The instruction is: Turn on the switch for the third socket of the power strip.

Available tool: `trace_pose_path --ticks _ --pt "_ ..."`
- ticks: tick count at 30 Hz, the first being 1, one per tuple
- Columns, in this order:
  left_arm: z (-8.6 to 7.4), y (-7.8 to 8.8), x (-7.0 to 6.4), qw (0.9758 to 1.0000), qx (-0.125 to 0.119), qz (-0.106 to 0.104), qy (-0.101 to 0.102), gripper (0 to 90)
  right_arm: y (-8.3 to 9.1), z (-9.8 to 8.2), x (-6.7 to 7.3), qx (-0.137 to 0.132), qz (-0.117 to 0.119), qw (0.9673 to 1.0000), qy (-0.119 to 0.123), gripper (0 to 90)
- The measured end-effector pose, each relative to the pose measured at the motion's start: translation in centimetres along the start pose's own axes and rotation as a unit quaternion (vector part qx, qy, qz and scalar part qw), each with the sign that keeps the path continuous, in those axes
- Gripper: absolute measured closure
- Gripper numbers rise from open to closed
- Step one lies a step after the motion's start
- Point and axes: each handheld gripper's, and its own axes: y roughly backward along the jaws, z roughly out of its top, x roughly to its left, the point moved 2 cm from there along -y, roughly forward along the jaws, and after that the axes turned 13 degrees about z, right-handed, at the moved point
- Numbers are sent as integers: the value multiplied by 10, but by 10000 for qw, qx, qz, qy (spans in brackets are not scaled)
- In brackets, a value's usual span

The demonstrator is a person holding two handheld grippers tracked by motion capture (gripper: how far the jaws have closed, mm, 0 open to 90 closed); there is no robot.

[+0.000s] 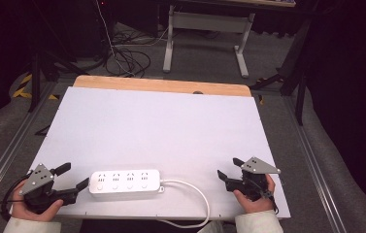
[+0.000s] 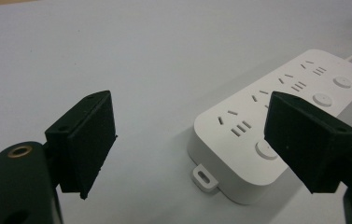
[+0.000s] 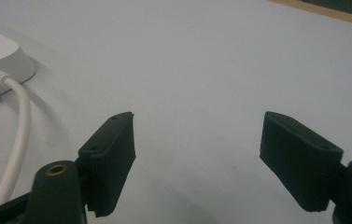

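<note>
A white power strip [image 1: 125, 184] with several sockets and round buttons lies near the front edge of the white board [image 1: 161, 131]. Its white cable [image 1: 197, 194] loops off the front right. My left gripper [image 1: 73, 176] sits at the strip's left end, open, one jaw close beside that end, nothing between the jaws. In the left gripper view the strip [image 2: 276, 116] lies ahead to the right of my open left gripper [image 2: 201, 140]. My right gripper [image 1: 230, 168] rests at the front right, open and empty. The right gripper view shows my right gripper [image 3: 197, 158] with the strip's end [image 3: 1, 56] and cable [image 3: 17, 135] at left.
The white board lies on a wooden table top [image 1: 161, 86] whose far edge shows behind it. Metal rails [image 1: 316, 170] run along both sides. On the floor beyond are cables [image 1: 127, 58] and a white desk frame [image 1: 205, 29].
</note>
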Motion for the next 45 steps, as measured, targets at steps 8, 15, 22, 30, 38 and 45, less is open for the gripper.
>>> trace_pose_path --ticks 8,15,22,30,38,45 --pt "2 1 -1 10000 -31 34 15 163 0 0 0 -8 2 10000 -1 271" --pt "5 1 -1 10000 -29 43 -76 163 -1 0 1 25 22 10000 44 271" --pt "11 3 -1 9999 -8 19 -163 177 -2 0 1 37 42 10000 41 271" --pt "25 4 -9 9990 73 -400 -201 180 -5 -1 2 97 100 9999 19 271" --pt "38 0 -22 9968 141 -592 -521 232 -8 -1 3 163 159 9997 35 271" --pt "48 -6 -33 9949 191 -750 -653 262 -8 -1 3 165 170 9997 47 271"
